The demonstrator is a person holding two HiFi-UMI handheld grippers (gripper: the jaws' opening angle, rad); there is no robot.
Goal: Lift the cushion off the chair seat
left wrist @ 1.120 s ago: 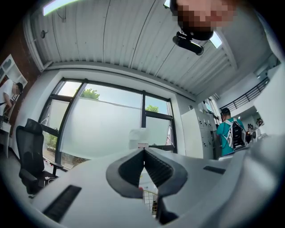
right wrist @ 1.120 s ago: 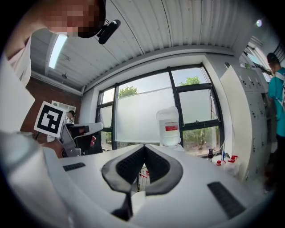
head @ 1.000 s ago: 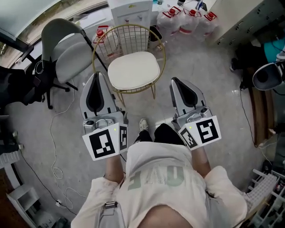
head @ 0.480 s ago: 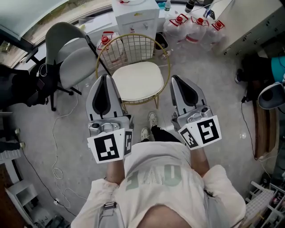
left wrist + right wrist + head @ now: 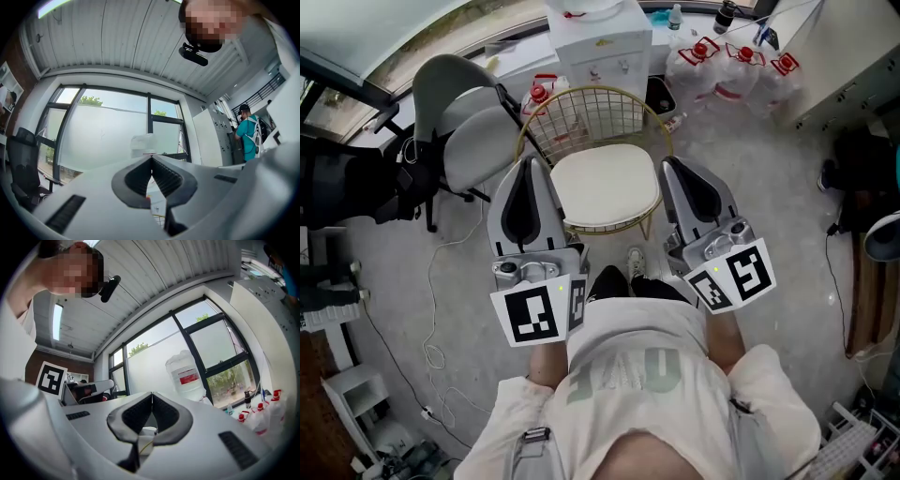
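Right claw (image 5: pixel 672 166) nearer round padded cushion (image 5: pixel 605 186)

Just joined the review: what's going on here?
A person holds a gripper in each hand and faces a gold wire chair. The white cushion lies on the seat, not yet lifted. The left gripper and right gripper are both shut with nothing between their jaws, one at each side of the chair in the head view.
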